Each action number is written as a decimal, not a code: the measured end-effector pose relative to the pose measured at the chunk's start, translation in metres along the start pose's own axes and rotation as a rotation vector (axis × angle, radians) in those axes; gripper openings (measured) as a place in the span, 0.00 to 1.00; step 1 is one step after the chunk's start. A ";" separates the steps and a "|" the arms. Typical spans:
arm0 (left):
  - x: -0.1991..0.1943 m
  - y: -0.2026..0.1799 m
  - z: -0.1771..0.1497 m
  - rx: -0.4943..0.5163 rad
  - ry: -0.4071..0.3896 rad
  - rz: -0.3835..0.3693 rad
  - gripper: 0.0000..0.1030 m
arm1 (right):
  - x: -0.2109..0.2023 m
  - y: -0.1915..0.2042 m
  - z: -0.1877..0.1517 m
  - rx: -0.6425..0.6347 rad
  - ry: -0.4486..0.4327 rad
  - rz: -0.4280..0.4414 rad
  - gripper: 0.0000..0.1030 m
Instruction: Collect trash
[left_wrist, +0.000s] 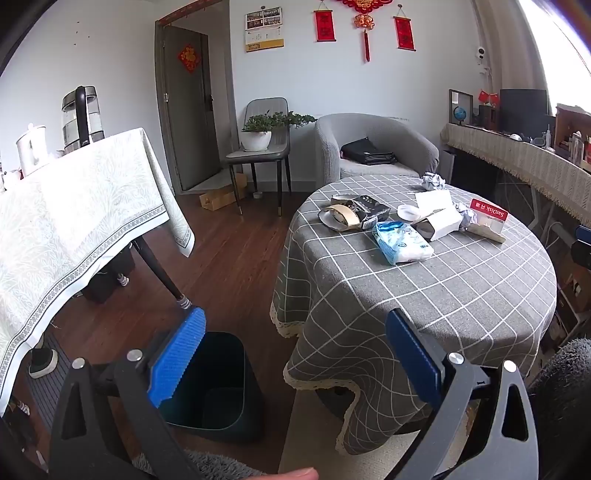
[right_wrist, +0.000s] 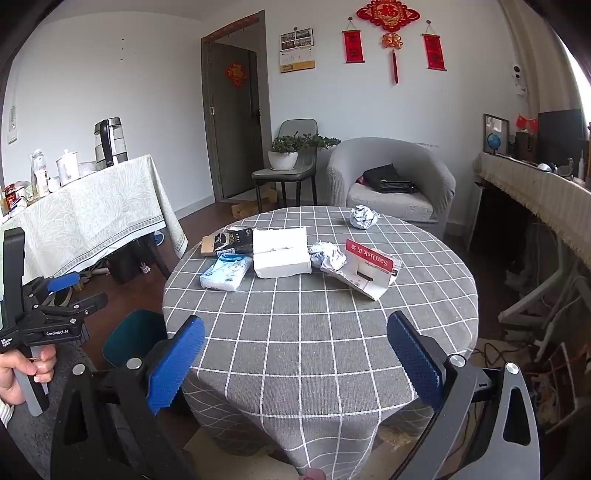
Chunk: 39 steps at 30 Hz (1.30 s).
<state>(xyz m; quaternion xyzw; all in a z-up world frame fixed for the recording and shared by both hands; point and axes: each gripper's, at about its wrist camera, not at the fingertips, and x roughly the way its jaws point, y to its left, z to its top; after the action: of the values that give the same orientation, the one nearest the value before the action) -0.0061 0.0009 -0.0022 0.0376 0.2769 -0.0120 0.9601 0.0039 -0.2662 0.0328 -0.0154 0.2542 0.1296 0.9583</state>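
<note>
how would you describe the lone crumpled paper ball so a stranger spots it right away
Find the round table with the grey checked cloth. The crumpled paper ball sits alone at its far edge, nearest the grey armchair; the other crumpled ball is wedged between boxes.

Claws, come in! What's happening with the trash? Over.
Left claw open, above the bin. Right claw open, over the table. Trash untouched mid-table. Nothing in the way.

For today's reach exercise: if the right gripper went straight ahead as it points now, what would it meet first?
Probably the bare checked tablecloth on the round table; the right gripper is open and empty. The white box lies farther along, though depth is uncertain.
</note>
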 end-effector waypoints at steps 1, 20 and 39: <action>0.005 0.000 0.004 -0.002 0.005 0.003 0.97 | 0.000 0.001 0.000 0.000 0.000 0.000 0.97; 0.007 0.002 0.004 -0.012 0.008 0.004 0.97 | -0.001 -0.004 0.000 -0.002 0.005 0.000 0.97; 0.007 0.002 0.003 -0.010 0.009 0.007 0.97 | 0.000 -0.001 -0.002 -0.006 0.007 0.001 0.97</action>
<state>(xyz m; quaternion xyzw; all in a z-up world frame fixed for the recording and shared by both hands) 0.0019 0.0032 -0.0035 0.0337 0.2810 -0.0073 0.9591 0.0035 -0.2674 0.0305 -0.0185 0.2574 0.1305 0.9573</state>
